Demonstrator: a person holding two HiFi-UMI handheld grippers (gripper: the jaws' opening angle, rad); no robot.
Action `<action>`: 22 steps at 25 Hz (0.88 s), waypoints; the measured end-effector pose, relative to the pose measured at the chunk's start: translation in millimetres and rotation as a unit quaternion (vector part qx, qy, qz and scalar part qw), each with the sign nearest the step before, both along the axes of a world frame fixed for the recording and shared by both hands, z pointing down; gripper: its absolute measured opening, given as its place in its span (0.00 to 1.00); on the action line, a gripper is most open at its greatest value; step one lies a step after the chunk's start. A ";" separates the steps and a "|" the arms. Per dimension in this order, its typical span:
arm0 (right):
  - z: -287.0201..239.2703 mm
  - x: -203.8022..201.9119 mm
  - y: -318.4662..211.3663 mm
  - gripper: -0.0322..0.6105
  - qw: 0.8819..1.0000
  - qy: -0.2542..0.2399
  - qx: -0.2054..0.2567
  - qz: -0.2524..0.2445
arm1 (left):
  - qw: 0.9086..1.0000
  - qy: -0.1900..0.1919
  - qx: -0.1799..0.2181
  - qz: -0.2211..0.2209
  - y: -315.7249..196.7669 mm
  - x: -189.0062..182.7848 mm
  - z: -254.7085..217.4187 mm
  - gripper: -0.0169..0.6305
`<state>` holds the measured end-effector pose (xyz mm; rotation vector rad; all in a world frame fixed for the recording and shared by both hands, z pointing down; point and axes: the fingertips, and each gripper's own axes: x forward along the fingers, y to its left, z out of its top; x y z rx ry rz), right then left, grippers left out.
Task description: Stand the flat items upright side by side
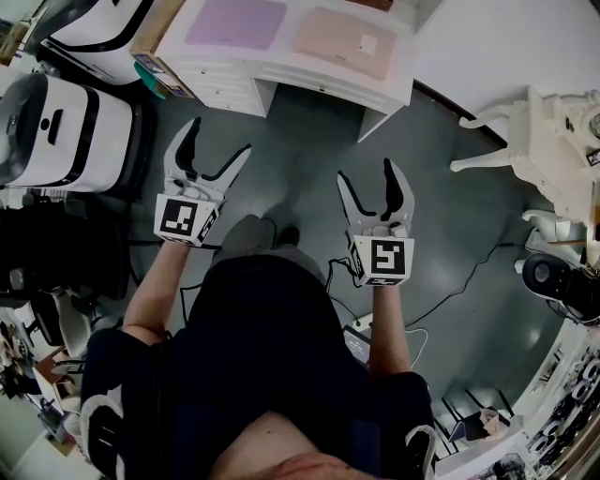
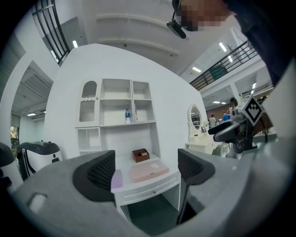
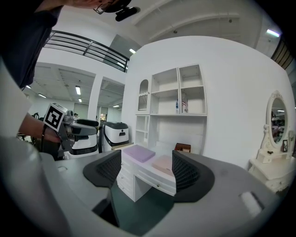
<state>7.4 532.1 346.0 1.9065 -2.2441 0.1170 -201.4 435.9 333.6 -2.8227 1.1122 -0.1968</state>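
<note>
Two flat items lie side by side on the white desk (image 1: 314, 82): a purple one (image 1: 234, 22) to the left and a pink one (image 1: 345, 40) to the right. Both show ahead in the left gripper view, pink (image 2: 149, 171) and purple (image 2: 116, 178), and in the right gripper view, purple (image 3: 138, 153) and pink (image 3: 164, 164). My left gripper (image 1: 220, 138) is open over the dark floor, short of the desk's front edge, with nothing between its jaws. My right gripper (image 1: 366, 171) is also open and empty, a little further from the desk.
A small brown box (image 2: 140, 154) sits at the back of the desk under white shelves that hold a bottle (image 2: 127, 115). A white and black machine (image 1: 56, 131) stands at the left. A white dressing table (image 1: 548, 141) stands at the right. Cables (image 1: 450, 281) trail across the floor.
</note>
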 end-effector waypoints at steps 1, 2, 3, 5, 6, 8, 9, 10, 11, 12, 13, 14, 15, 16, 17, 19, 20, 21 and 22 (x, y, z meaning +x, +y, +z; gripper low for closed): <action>1.1 2.8 -0.3 0.58 1.000 -0.002 -0.001 0.002 | 1.000 0.001 -0.001 0.001 -1.1 3.2 -0.1 0.70; 2.3 5.7 -0.8 0.58 1.000 -0.005 -0.002 0.004 | 1.000 0.004 -0.002 0.003 -2.3 5.9 -0.2 0.70; 3.4 8.5 -1.9 0.58 1.000 -0.008 -0.003 0.007 | 1.000 0.006 -0.002 0.004 -3.9 8.5 -0.2 0.70; 4.1 13.6 -5.9 0.58 1.000 -0.013 -0.003 0.011 | 1.000 0.003 -0.001 0.009 -9.3 14.1 -0.6 0.70; 3.7 15.9 -8.6 0.58 1.000 -0.014 -0.002 0.014 | 1.000 0.002 -0.001 0.012 -13.1 17.4 -0.9 0.70; 3.4 19.5 -13.4 0.58 1.000 -0.014 -0.001 0.019 | 1.000 0.001 0.001 0.020 -20.9 24.4 -1.4 0.70; 4.1 20.7 -15.4 0.58 1.000 -0.015 -0.001 0.021 | 1.000 0.001 0.002 0.024 -24.6 27.5 -1.7 0.70; 5.2 21.7 -17.7 0.58 1.000 -0.016 -0.001 0.023 | 1.000 0.000 0.004 0.028 -28.7 30.2 -2.0 0.70; 6.4 22.7 -20.7 0.58 1.000 -0.016 -0.002 0.026 | 1.000 0.000 0.006 0.031 -33.7 32.7 -2.5 0.70; 7.9 23.8 -24.6 0.58 0.999 -0.015 -0.003 0.028 | 0.999 0.001 0.008 0.033 -39.6 35.0 -2.9 0.70; 9.5 24.8 -29.3 0.58 0.999 -0.014 -0.004 0.031 | 0.999 0.002 0.009 0.036 -46.4 37.4 -3.0 0.70; 11.1 25.9 -34.8 0.58 0.999 -0.013 -0.006 0.033 | 0.999 0.002 0.010 0.039 -53.9 40.1 -2.6 0.70; 12.6 27.2 -41.4 0.58 0.999 -0.011 -0.007 0.036 | 0.999 0.003 0.010 0.042 -62.5 43.2 -1.7 0.70; 13.8 28.6 -49.1 0.58 0.999 -0.010 -0.008 0.039 | 0.999 0.004 0.010 0.046 -72.3 46.7 -0.4 0.70; 15.0 30.4 -58.2 0.58 0.999 -0.009 -0.009 0.041 | 0.999 0.006 0.010 0.051 -83.2 50.3 1.1 0.70; 19.1 35.5 -80.4 0.58 0.999 -0.007 -0.014 0.048 | 0.998 0.009 0.006 0.061 -107.8 58.5 5.4 0.70; 21.9 38.7 -93.1 0.58 0.998 -0.009 -0.017 0.052 | 0.998 0.011 0.003 0.068 -121.2 62.9 7.9 0.70; 24.5 42.5 -107.0 0.58 0.998 -0.012 -0.021 0.058 | 0.997 0.013 -0.001 0.076 -135.8 67.9 10.0 0.70; 26.9 46.8 -122.0 0.58 0.998 -0.014 -0.024 0.064 | 0.996 0.015 -0.004 0.083 -151.6 73.4 11.3 0.70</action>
